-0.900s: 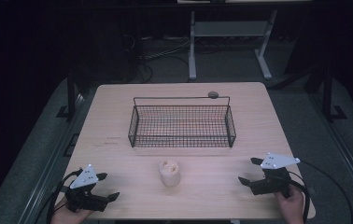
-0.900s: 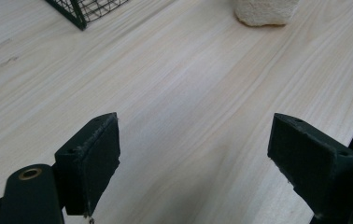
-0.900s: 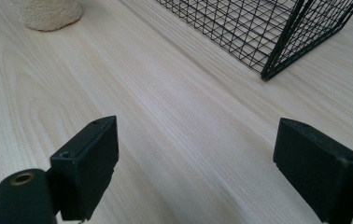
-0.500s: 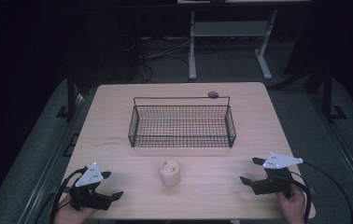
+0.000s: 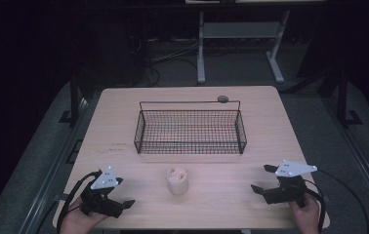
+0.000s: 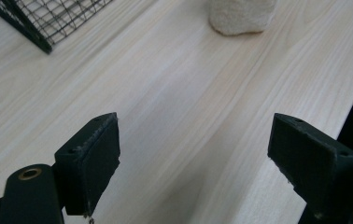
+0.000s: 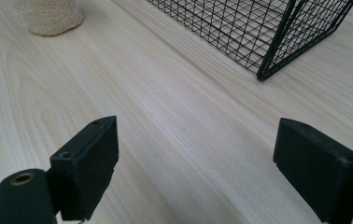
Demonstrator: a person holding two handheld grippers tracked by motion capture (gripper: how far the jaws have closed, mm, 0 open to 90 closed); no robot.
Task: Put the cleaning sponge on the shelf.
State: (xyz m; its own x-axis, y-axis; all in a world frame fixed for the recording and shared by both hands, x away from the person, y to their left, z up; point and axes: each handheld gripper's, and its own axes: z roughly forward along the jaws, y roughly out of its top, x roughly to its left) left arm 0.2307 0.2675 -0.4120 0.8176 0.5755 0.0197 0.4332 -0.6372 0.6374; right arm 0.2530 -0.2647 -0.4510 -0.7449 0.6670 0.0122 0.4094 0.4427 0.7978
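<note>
A small cream, rough-textured lump (image 5: pixel 176 180) stands on the wooden table (image 5: pixel 119 117) in front of a black wire basket (image 5: pixel 190 127). My left gripper (image 5: pixel 123 196) is low at the front left, open, pointing right toward the lump. At the front right my right gripper (image 5: pixel 261 178) is open and points left toward it. In the left gripper view the open gripper (image 6: pixel 195 154) holds nothing, with the lump (image 6: pixel 242 16) ahead and a basket corner (image 6: pixel 48 25) to the left. The right gripper view has the open, bare gripper (image 7: pixel 198 161), the lump (image 7: pixel 48 16) and the basket (image 7: pixel 258 32).
A small dark round thing (image 5: pixel 223 99) lies on the table behind the basket. The basket looks to hold nothing. Cables trail from both grippers over the front edge. A metal stand (image 5: pixel 236 34) is on the dark floor beyond the table.
My left gripper has slid a little to the right, toward the lump. The right gripper has hardly moved. Both stay open.
</note>
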